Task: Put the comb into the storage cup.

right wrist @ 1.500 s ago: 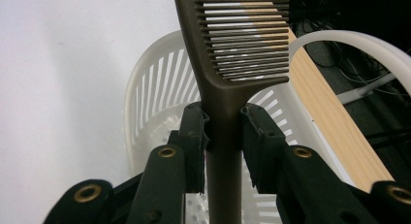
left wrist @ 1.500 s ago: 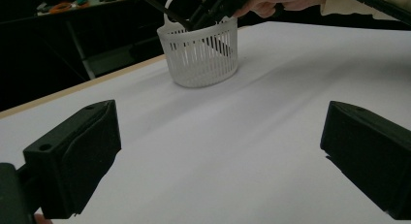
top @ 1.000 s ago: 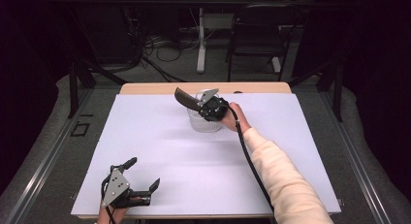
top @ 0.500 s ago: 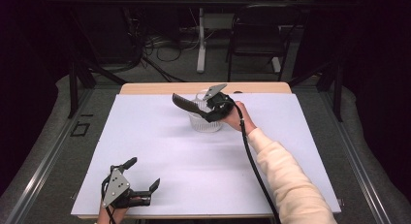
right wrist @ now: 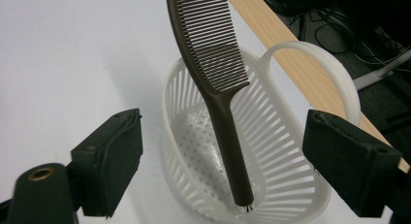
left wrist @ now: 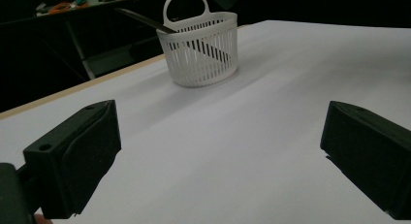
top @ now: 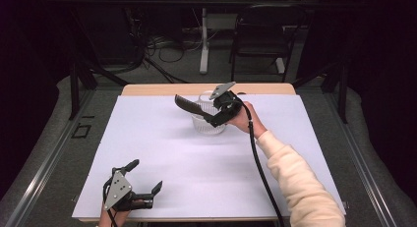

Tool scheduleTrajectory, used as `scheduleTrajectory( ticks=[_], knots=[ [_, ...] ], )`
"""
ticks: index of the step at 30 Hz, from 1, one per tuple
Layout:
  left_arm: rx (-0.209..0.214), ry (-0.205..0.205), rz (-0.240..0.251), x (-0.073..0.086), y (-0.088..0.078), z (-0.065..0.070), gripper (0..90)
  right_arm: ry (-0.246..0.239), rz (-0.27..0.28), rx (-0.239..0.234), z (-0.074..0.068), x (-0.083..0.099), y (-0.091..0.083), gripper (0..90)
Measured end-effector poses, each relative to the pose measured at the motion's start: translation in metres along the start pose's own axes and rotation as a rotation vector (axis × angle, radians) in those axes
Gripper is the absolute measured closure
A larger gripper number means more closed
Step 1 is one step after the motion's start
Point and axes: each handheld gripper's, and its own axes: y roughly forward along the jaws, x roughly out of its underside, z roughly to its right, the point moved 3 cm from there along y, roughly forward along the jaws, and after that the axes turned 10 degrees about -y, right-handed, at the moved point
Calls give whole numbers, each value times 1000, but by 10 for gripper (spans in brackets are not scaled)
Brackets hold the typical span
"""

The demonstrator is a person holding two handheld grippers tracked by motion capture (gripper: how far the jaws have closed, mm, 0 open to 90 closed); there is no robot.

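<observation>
My right hand-held gripper (right wrist: 223,161) is hovering over the basket (right wrist: 291,185), jaws just opening wide off the comb (right wrist: 213,54) standing inside; my left hand-held gripper (top: 145,177) is resting apart on the table (top: 162,138)

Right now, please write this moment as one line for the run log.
right gripper: open, jaws just opened, off comb | comb: handle down in basket, leaning on rim | left gripper: open, empty, low over table

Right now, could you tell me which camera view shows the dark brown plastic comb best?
The right gripper view: the dark brown plastic comb stands close up in the white slotted basket, teeth distinct. The high view shows it small; the left gripper view shows its handle behind the slats.
</observation>
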Motion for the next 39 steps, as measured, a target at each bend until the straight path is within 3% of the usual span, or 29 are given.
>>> scheduleTrajectory(
  ticks=[19,39],
  knots=[
    [0,0,2,0,0,1,7,42,-6,-38,-9,24,-27,14],
    [0,3,0,0,1,1,7,69,0,-54,-25,55,-53,0]
  ],
)
